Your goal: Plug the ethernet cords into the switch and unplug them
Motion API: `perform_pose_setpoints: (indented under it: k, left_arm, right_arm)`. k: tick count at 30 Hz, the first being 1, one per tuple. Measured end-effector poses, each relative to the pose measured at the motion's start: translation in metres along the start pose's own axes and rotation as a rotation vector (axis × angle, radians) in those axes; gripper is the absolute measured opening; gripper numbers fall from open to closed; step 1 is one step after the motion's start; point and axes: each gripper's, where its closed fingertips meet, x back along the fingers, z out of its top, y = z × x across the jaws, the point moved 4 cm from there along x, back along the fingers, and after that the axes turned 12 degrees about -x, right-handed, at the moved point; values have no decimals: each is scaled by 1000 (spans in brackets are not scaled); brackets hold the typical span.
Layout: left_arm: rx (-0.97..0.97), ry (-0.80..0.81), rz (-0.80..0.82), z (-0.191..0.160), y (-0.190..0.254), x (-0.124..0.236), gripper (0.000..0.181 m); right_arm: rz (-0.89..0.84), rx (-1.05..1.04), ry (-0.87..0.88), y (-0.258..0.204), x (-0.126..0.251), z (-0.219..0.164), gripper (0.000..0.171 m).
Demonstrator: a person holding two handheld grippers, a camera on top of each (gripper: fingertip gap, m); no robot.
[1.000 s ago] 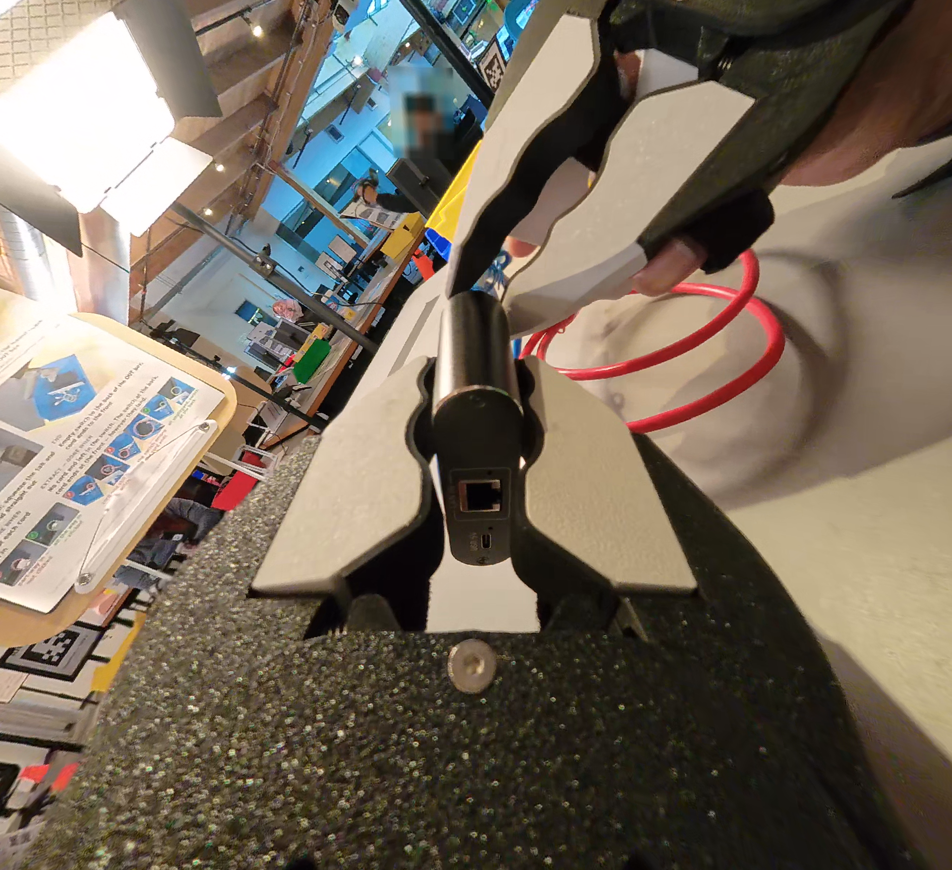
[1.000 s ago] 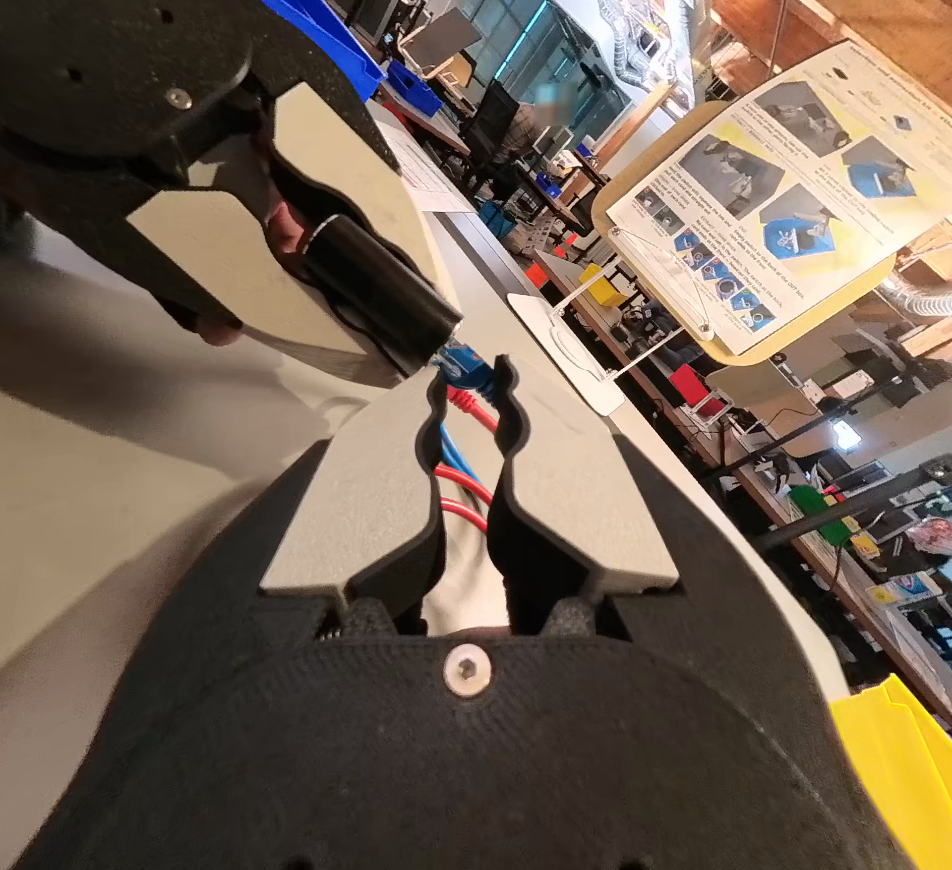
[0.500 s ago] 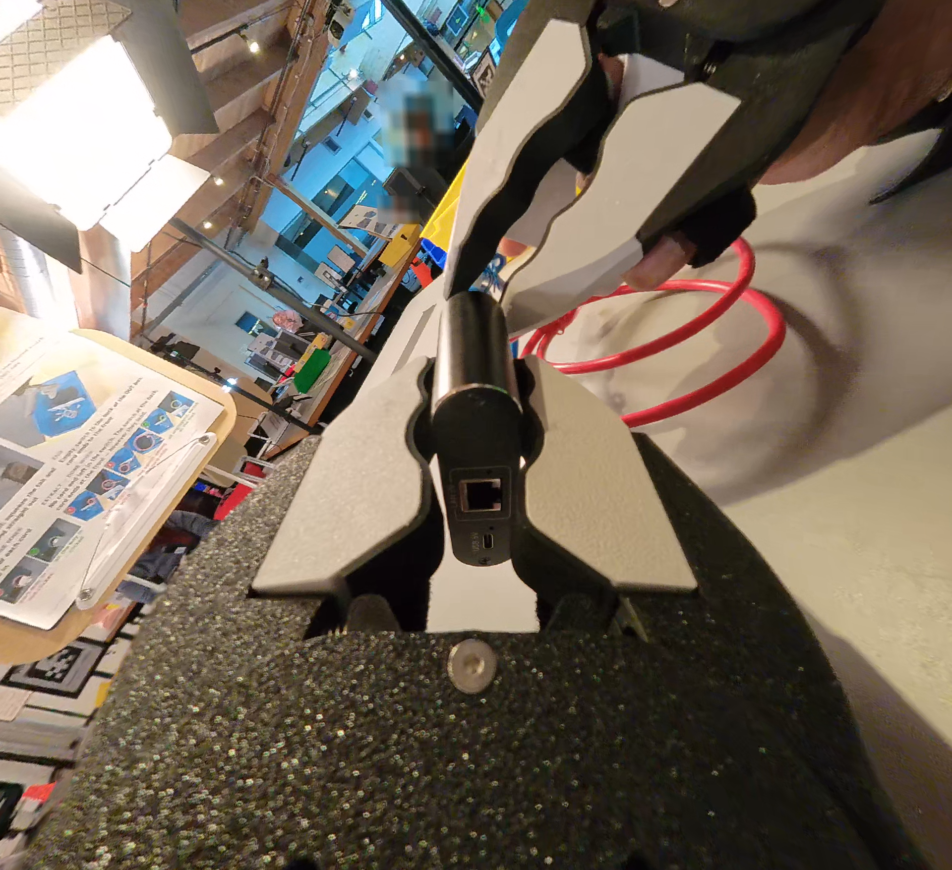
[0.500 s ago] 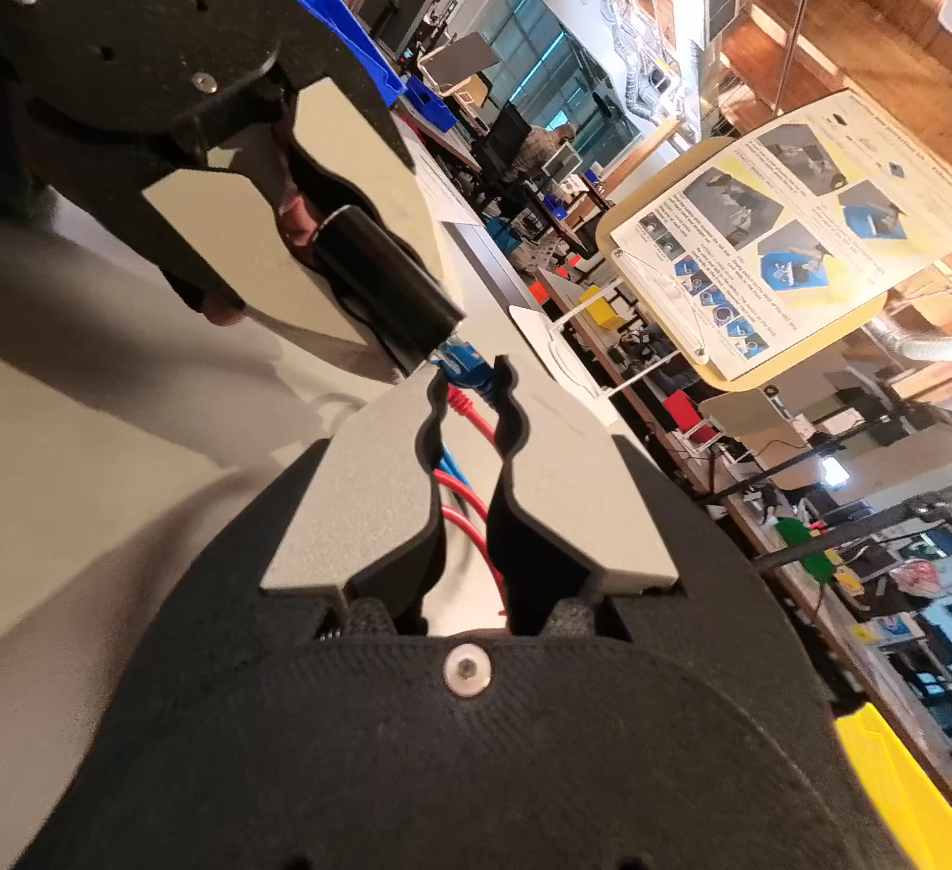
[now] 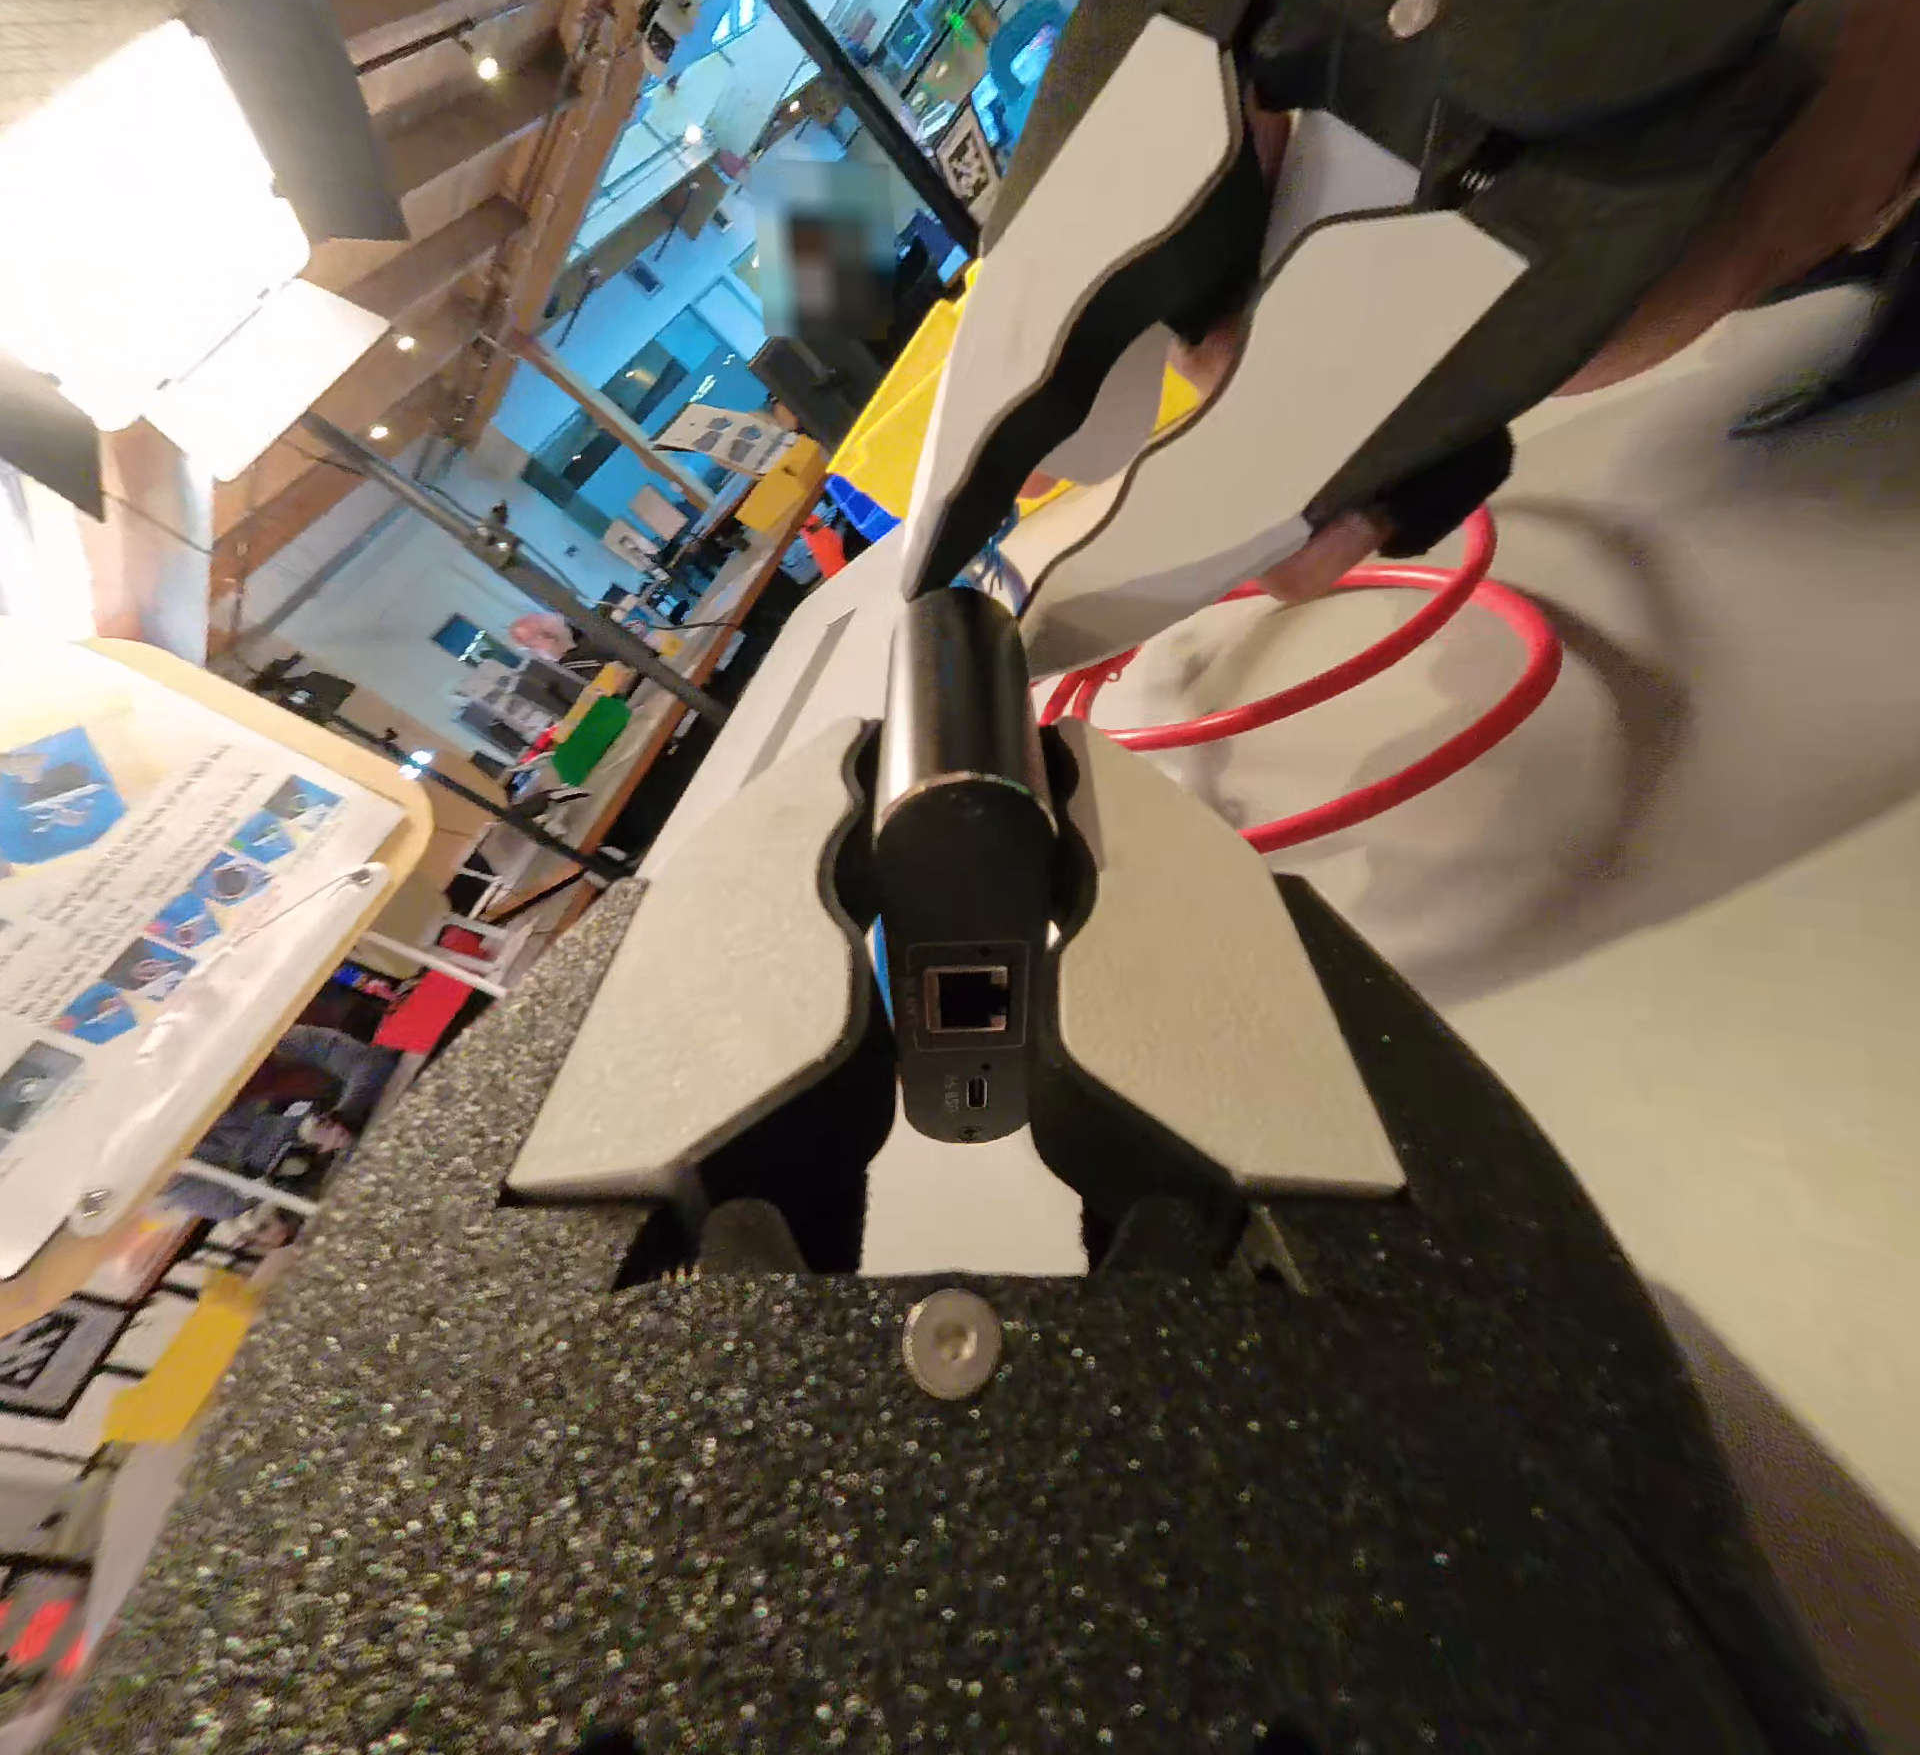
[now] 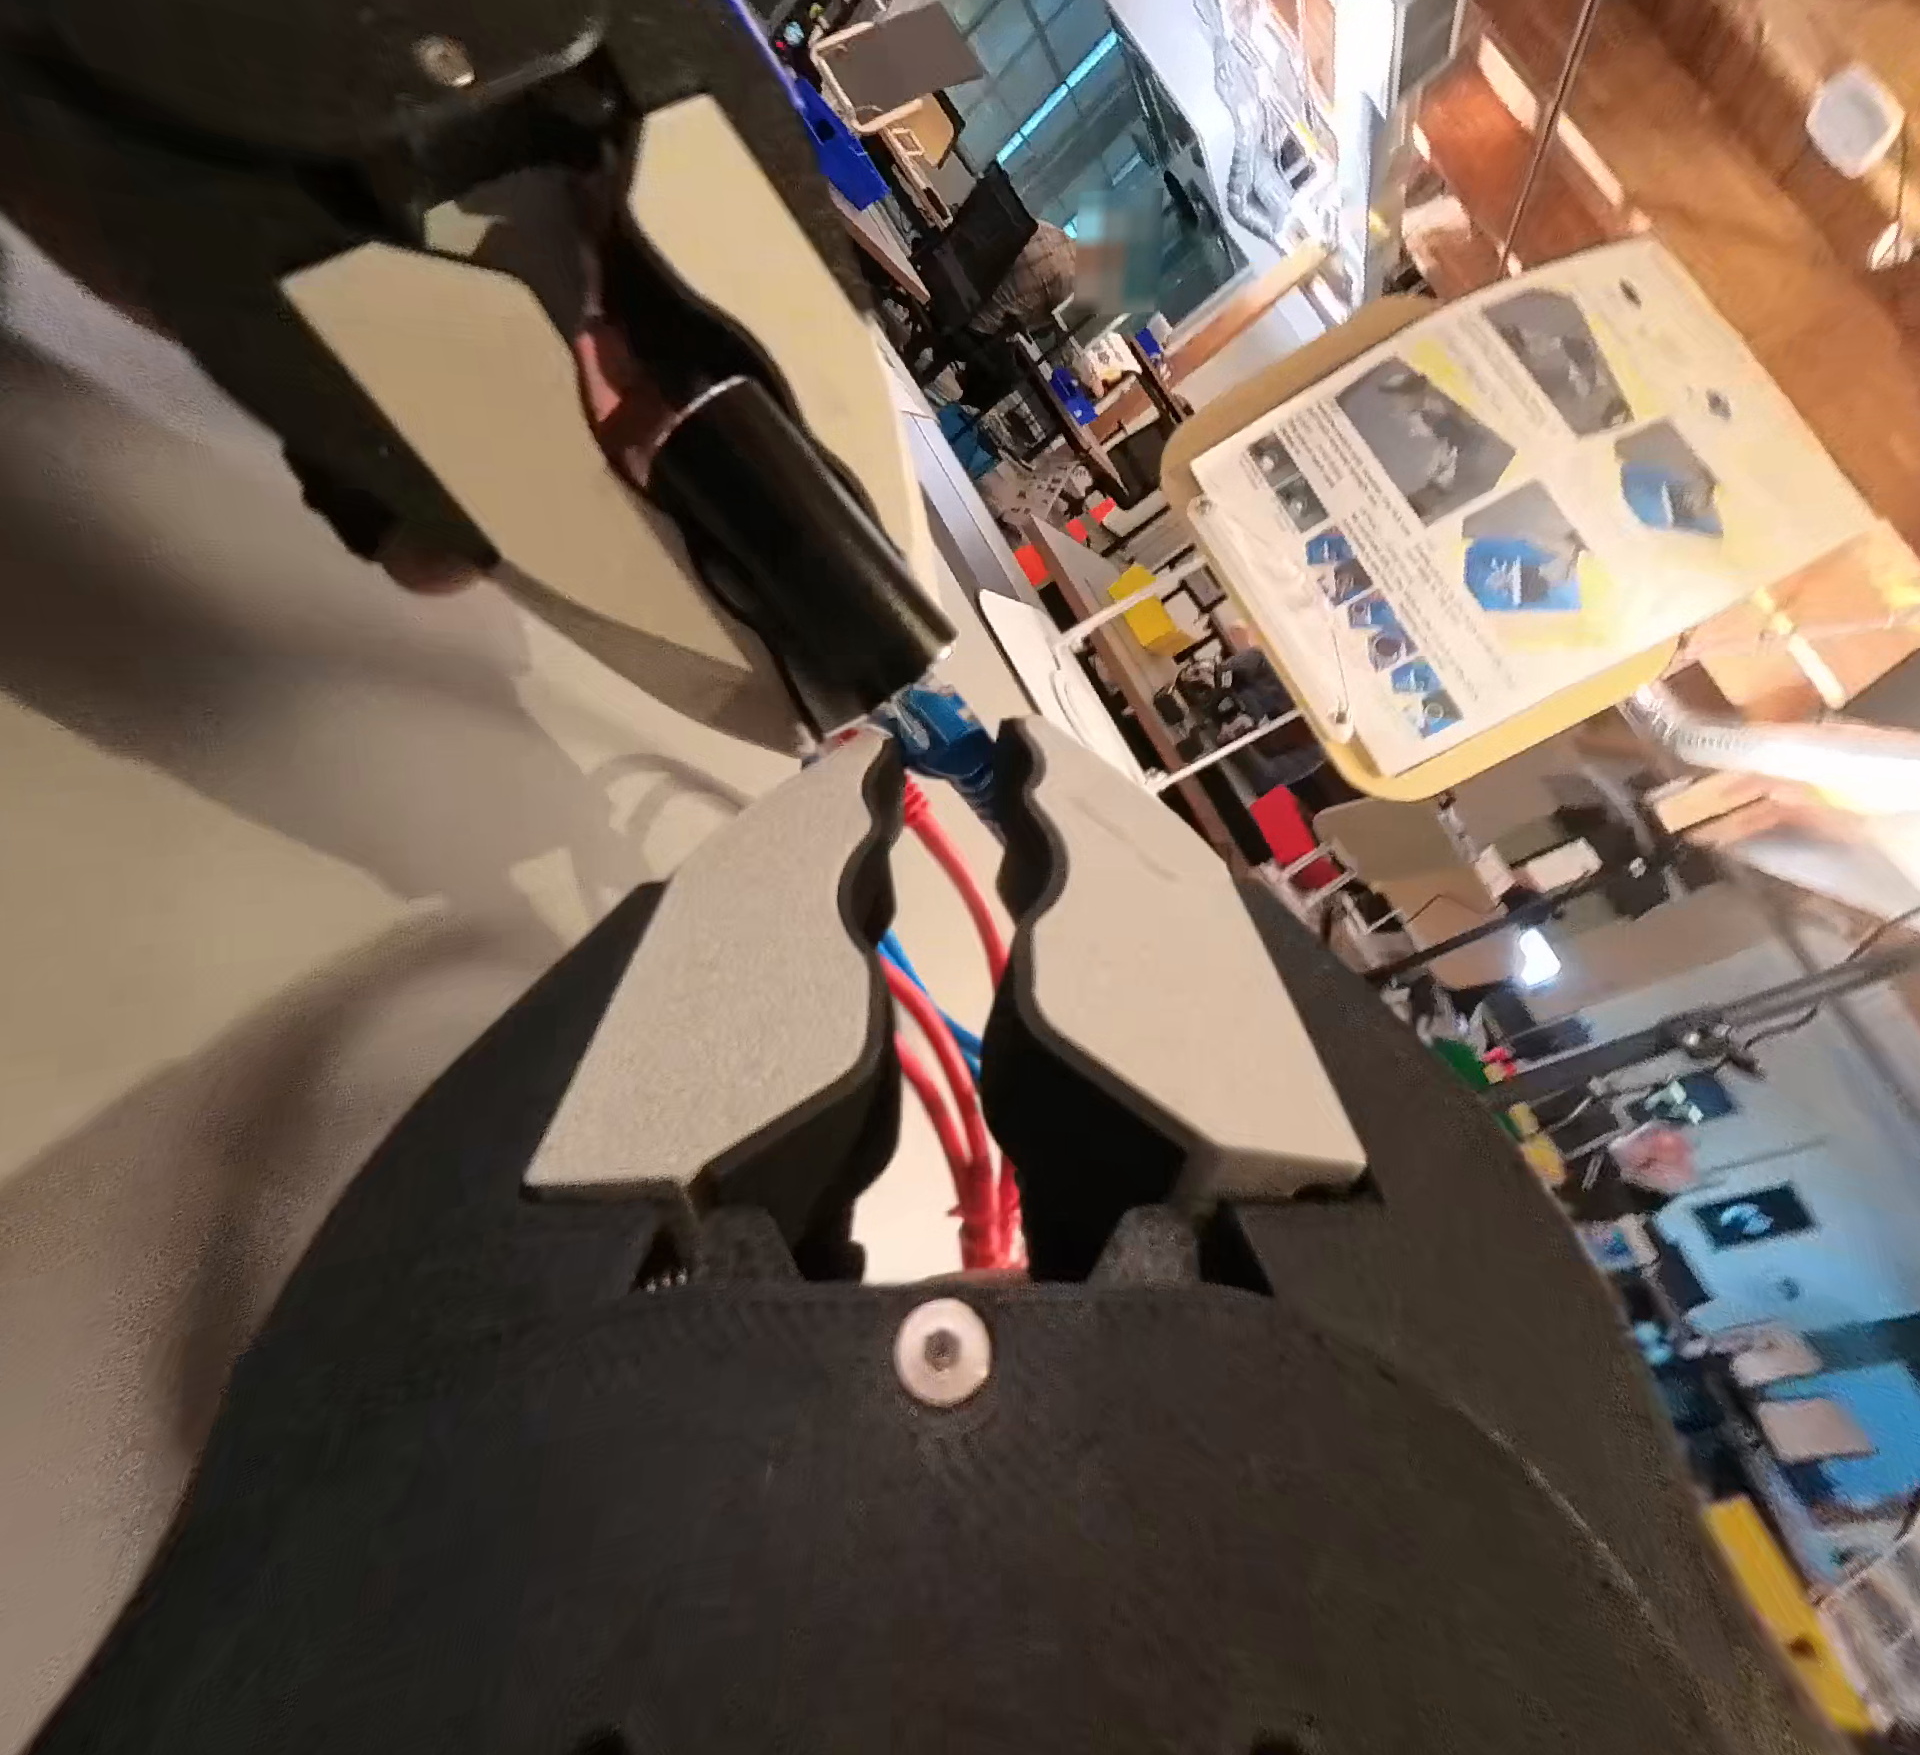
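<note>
My left gripper (image 5: 961, 775) is shut on the black cylindrical switch (image 5: 961, 718) and holds it above the table, an empty port facing the camera. The switch also shows in the right wrist view (image 6: 800, 562). A blue ethernet plug (image 6: 940, 734) sits at the switch's far end. My right gripper (image 6: 951, 749) is closed on that blue plug with its fingertips right at the switch's end; it also shows in the left wrist view (image 5: 977, 588). A red cord (image 6: 945, 884) runs down beside the blue one, and its coils (image 5: 1382, 718) lie on the table.
A grey table (image 5: 1662, 1030) lies beneath both grippers. A board with an instruction sheet (image 6: 1475, 542) stands on a stand at the table's edge. A loose red plug (image 6: 987, 1227) lies low between my right fingers. Yellow and blue bins (image 5: 894, 427) stand farther back. My two grippers' fingertips are within a few centimetres of each other.
Both grippers have tilted and shifted together with the switch and plug between them. Both grips are unchanged, and the newest right view is blurred by motion.
</note>
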Motion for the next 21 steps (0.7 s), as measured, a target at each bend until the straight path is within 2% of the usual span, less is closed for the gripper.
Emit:
perform_pose_setpoints:
  k: [2, 8, 14, 21]
  left_arm:
    - [4, 10, -4, 1, 1, 1, 29]
    - [-148, -63, 88, 3, -1, -2, 29]
    - [-53, -51, 84, 1, -5, -5, 29]
    - [-147, -88, 91, -1, -2, -5, 29]
  right_arm:
    - [22, -2, 16, 0, 2, 1, 18]
    - [3, -170, 4, 4, -1, 1, 18]
    - [-29, -321, -17, 7, -4, 0, 17]
    - [-33, -240, -43, 5, -4, -1, 18]
